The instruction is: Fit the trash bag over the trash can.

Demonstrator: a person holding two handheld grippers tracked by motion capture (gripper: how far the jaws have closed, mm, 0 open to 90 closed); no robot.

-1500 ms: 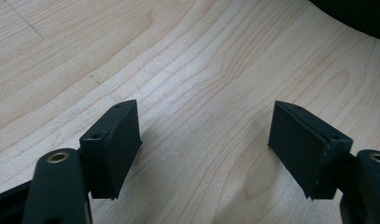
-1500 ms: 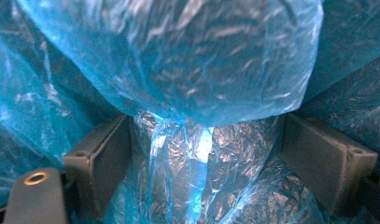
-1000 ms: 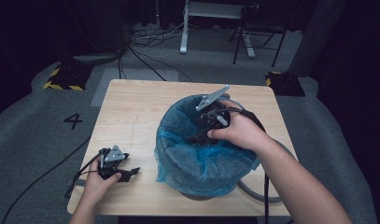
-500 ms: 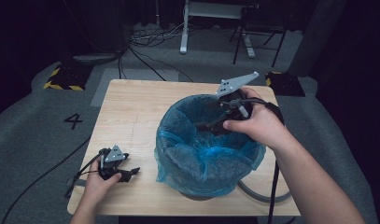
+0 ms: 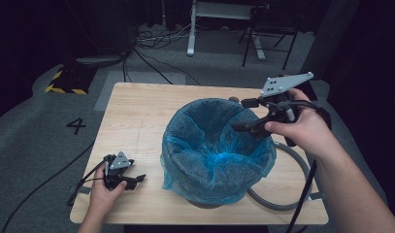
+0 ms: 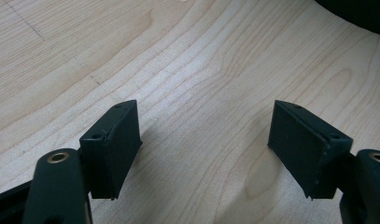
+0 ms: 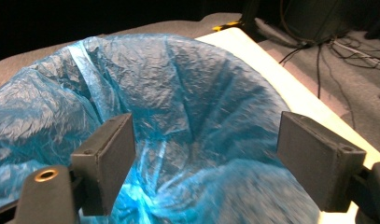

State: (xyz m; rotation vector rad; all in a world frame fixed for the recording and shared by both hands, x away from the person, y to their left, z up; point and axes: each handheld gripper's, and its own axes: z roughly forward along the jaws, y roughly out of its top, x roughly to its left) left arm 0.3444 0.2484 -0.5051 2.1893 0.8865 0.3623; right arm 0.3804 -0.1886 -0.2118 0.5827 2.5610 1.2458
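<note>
A round bin lined with a crinkled blue plastic bag (image 5: 215,145) stands on the wooden table (image 5: 137,116). My right gripper (image 5: 246,115) hovers at the bin's right rim, its jaws open and pointing left over the bag's mouth. In the right gripper view the bag's blue lining (image 7: 178,88) lies beyond my open right gripper (image 7: 206,154), with nothing between the jaws. My left gripper (image 5: 135,172) rests low on the table at the front left, a short way left of the bin. In the left gripper view my left gripper (image 6: 206,149) stands open over bare wood (image 6: 192,70).
A grey hose (image 5: 292,201) curves around the bin's right side on the table. Cables trail from both grippers off the table's edges. A dark edge of the bin (image 6: 355,11) lies just past the left gripper. The floor beyond holds cables and a chair frame (image 5: 268,34).
My right gripper has risen out of the bin and moved right and back to its rim. The left gripper and hand have stayed still.
</note>
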